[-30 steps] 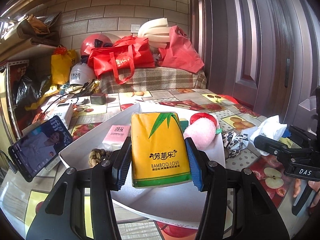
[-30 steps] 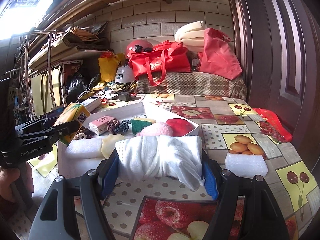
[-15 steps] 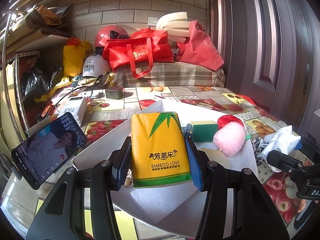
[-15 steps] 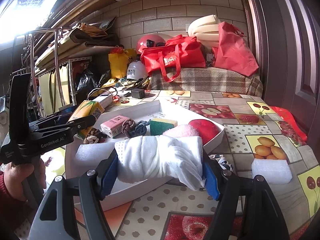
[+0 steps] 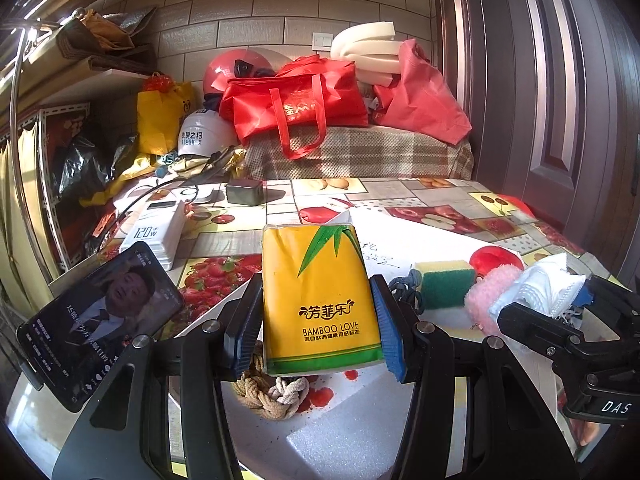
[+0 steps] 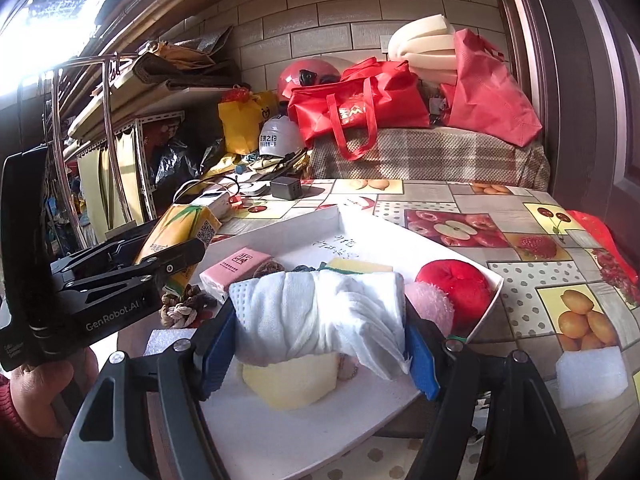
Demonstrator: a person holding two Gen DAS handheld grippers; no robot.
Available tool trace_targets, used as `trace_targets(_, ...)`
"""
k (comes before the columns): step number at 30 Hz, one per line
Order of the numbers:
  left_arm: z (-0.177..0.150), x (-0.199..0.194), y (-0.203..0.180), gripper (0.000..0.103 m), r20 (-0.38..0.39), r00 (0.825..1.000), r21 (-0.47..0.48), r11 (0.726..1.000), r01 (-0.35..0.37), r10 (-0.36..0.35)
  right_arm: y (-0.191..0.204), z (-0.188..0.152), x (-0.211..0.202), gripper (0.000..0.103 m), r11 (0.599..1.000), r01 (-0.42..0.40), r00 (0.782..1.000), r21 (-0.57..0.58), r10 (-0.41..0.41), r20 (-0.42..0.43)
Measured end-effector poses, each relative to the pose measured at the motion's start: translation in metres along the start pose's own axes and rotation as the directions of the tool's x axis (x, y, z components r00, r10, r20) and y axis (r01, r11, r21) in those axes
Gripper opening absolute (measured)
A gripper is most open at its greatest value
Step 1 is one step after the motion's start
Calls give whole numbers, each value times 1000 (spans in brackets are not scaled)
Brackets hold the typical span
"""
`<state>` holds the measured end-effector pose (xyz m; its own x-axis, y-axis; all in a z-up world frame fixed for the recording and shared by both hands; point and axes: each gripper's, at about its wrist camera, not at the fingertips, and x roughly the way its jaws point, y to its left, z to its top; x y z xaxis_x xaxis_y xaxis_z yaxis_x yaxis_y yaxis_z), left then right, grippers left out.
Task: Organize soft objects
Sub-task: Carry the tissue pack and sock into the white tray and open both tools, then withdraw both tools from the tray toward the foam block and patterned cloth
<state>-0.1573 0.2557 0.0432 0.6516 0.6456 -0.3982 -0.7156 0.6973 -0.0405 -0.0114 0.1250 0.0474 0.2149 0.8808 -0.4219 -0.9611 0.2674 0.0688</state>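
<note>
The left gripper [image 5: 318, 320] fingers are clamping a tissue pack [image 5: 320, 300] upright between them over the tray [image 5: 340, 440]; the right gripper [image 6: 320, 344] fingers are pinching a rolled towel [image 6: 316, 312] crosswise above the same tray

At the table's far edge you have a plaid-covered bench [image 5: 360, 152] carrying a glossy red tote bag [image 5: 294, 98], a red helmet [image 5: 228, 70] and folded cream foam sheets [image 5: 366, 50]. On the fruit-print tablecloth [image 6: 460, 200] sits a small dark cube charger [image 5: 244, 191], with a white power bank [image 5: 154, 232] toward the left edge. A lit black smartphone [image 5: 100, 320] leans at your near left corner.
</note>
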Motion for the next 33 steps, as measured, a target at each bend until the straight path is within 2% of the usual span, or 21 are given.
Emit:
trace_targets(7,4,6,-6,52,11,1000,36,999,-12,12,8,8,17,74,1000,11,1000,-25,-11,-11)
trace_targets(13,6,10,-3,51,6,1000,22,1000,-17,17,6,11,24,74,999,26,1000,-21,-26,-17)
trace_targets(15,6,11,-3,52,5,1000,21,1000,-20,20,5,12,26,79,999,31,999,-12,-31,-23)
trace_targets(17,6,12,-3,57,0,1000,22,999,-31,31,5,12,26,81,999,35,999,-14,-35,-26)
trace_targets(19,6,11,-3,77,4,999,21,999,-50,50,8,12,25,87,999,43,999,-26,-44,-21)
trace_targets(21,6,9,0,87,19,996,3,996,-85,85,9,12,22,88,998,49,999,-36,-50,-4)
trace_targets(23,6,8,2,92,25,995,-8,995,-96,97,9,12,20,95,998,53,999,-37,-52,8)
trace_targets(24,6,9,3,98,20,995,-10,995,-102,102,8,12,19,103,998,57,998,-33,-56,13)
trace_targets(25,6,10,4,103,13,994,-16,994,-104,104,7,13,18,103,998,62,998,-24,-62,19)
trace_targets(33,5,6,2,103,32,993,-15,994,-109,110,5,13,18,103,998,60,998,-26,-59,34)
